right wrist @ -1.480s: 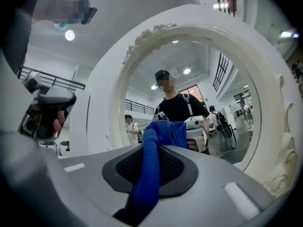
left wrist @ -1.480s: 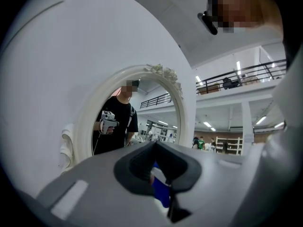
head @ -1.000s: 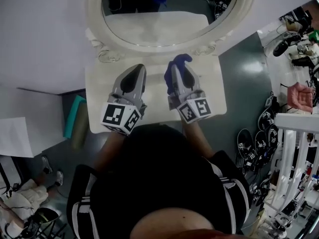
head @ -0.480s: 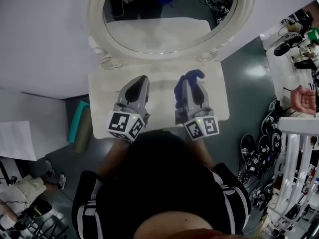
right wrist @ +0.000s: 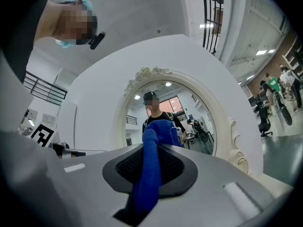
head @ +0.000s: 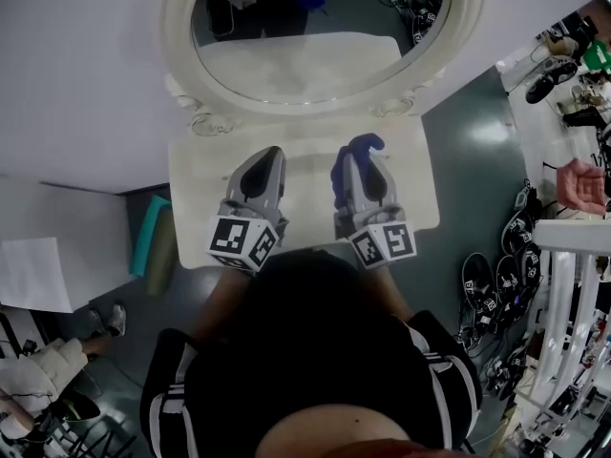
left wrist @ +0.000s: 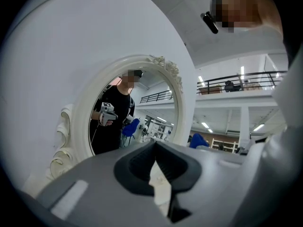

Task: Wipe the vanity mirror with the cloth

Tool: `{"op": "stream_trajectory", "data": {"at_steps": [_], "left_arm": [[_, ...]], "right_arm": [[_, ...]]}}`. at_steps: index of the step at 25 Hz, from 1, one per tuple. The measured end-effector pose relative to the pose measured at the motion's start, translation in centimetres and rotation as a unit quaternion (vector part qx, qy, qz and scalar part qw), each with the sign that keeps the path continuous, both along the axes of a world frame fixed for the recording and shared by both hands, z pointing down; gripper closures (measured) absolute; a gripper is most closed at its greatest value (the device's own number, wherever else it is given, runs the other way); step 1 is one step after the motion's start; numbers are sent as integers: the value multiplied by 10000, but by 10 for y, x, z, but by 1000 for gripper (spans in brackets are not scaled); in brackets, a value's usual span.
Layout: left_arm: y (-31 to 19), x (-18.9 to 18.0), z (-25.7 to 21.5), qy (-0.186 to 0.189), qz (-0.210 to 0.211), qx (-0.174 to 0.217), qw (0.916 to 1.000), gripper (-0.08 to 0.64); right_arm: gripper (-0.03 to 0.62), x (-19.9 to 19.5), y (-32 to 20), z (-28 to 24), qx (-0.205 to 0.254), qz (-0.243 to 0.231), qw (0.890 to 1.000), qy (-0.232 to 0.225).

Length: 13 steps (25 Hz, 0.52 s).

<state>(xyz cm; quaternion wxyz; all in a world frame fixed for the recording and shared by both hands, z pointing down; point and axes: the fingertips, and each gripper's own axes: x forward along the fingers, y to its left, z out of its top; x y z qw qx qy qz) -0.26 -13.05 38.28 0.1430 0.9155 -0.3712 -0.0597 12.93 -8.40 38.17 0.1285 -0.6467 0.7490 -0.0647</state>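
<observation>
An oval vanity mirror (head: pixel 305 27) in an ornate white frame (head: pixel 181 89) stands at the back of a white vanity top (head: pixel 296 151). My right gripper (head: pixel 361 156) hangs over the top, shut on a blue cloth (head: pixel 355 147) that pokes out past its tips. In the right gripper view the cloth (right wrist: pixel 150 174) runs up between the jaws in front of the mirror (right wrist: pixel 170 119). My left gripper (head: pixel 267 156) hovers beside it, shut and holding nothing. The left gripper view sees the mirror (left wrist: pixel 137 112) ahead to the left.
The white wall (head: pixel 76 65) runs behind the mirror. A teal object (head: pixel 145 232) leans beside the vanity on the left. Gear and a white rack (head: pixel 563 284) crowd the floor to the right. A person's clothes (head: pixel 38 380) lie at the bottom left.
Both grippers have stayed close together over the vanity top, with only a small shift of the view. The cloth remains in the right gripper.
</observation>
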Motion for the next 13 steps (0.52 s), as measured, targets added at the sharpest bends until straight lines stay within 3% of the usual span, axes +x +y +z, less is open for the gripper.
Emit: {"op": "stream_trajectory", "data": {"at_steps": [4, 13], "left_arm": [[-3, 0, 6, -54, -56, -40, 10000, 548], [-8, 2, 9, -129, -65, -87, 9999, 548]], "right_arm": [[529, -1, -4, 7, -76, 21, 9997, 229], [529, -9, -10, 12, -143, -92, 9996, 238]]}}
